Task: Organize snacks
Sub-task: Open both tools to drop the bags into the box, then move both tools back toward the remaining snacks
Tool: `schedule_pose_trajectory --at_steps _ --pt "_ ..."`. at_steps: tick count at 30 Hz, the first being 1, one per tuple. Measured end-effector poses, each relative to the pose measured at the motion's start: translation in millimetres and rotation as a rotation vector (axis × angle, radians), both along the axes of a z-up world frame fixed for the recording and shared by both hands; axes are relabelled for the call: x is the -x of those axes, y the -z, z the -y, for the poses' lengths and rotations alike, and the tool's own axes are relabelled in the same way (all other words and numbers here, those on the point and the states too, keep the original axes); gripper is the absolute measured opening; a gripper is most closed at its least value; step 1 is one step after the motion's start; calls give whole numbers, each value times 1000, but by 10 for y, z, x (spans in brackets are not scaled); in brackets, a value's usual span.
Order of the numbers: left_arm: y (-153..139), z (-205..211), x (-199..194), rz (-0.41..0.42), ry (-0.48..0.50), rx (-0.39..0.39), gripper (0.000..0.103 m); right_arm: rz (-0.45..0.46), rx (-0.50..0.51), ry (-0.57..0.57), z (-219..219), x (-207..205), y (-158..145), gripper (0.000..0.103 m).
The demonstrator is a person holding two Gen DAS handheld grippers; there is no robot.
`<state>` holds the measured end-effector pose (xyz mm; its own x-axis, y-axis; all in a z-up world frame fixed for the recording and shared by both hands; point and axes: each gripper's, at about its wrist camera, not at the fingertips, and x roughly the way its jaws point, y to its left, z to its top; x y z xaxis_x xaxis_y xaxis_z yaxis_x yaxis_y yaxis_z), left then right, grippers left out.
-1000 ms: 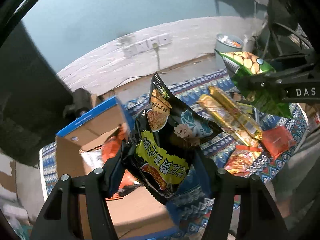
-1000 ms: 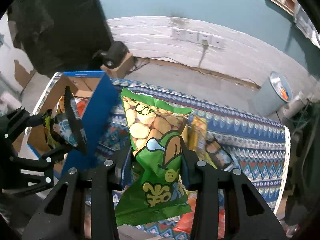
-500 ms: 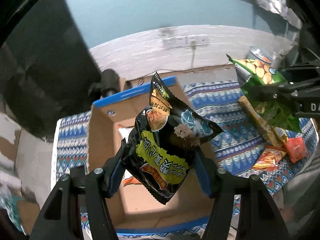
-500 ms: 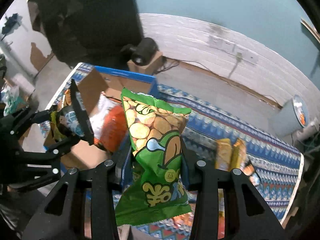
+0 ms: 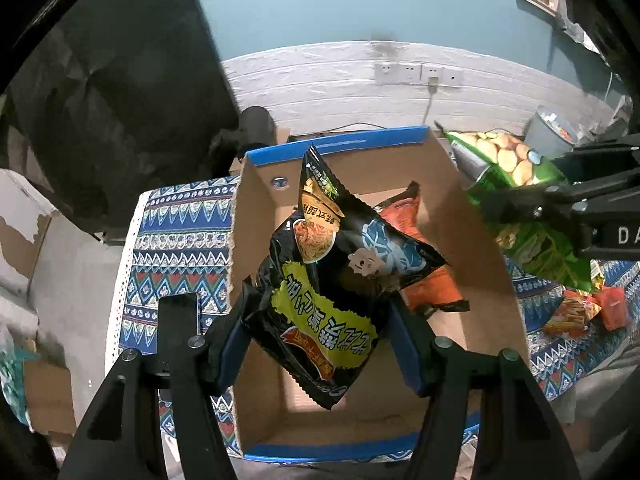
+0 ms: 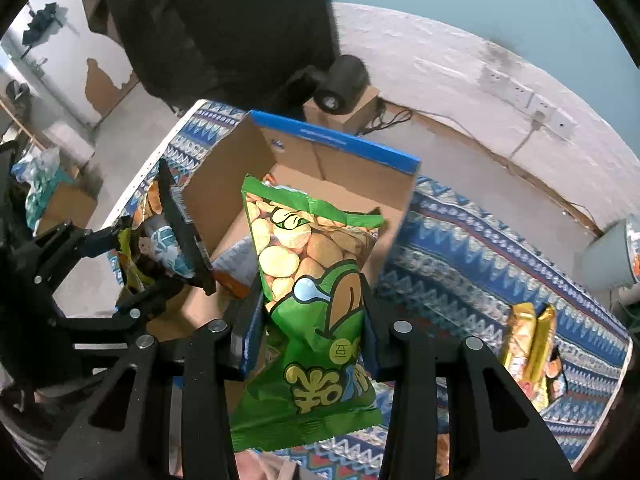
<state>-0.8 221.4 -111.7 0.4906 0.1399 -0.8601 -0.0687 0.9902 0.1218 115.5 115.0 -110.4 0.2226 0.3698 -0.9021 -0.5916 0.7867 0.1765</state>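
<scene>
Snacks observed: a black noodle packet [image 5: 332, 280] is clamped between the jaws of the left gripper [image 5: 320, 328], hanging above the open cardboard box [image 5: 472, 208]; a green crisp bag [image 6: 312, 304] is clamped between the jaws of the right gripper [image 6: 310, 336], just inside the box's right wall as seen from the right wrist. The box, with blue-trimmed rim, stands on a worktop covered by a patterned blue cloth [image 6: 472, 256]. Inside the box lies an orange packet [image 5: 428, 292], partly hidden under the black packet. On the cloth right of the box lie 2 gold-wrapped bars [image 6: 528, 336] and small red and orange packets [image 5: 580, 312]. The near half of the box floor is bare cardboard with room to spare. The green bag, seen from the left wrist, overhangs the box's right wall. Beyond the box: a small black camera-like device [image 6: 340, 84] on a cardboard block, a white panelled wall base with sockets [image 5: 416, 74], and a grey bin [image 5: 552, 132]. Both grippers point steeply downward, side by side, well apart.
</scene>
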Motion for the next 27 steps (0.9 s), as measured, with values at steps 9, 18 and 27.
schedule_pose_trajectory --at_steps 9,18,27 --pt "-13 -111 -29 11 -51 2 84 21 -5 -14 -102 -1 -3 60" --pt "-72 25 -49 12 -15 18 85 40 5 12 134 -29 -107 63" --pt "-136 376 -85 15 68 29 85 59 40 44 610 -18 -124 63"
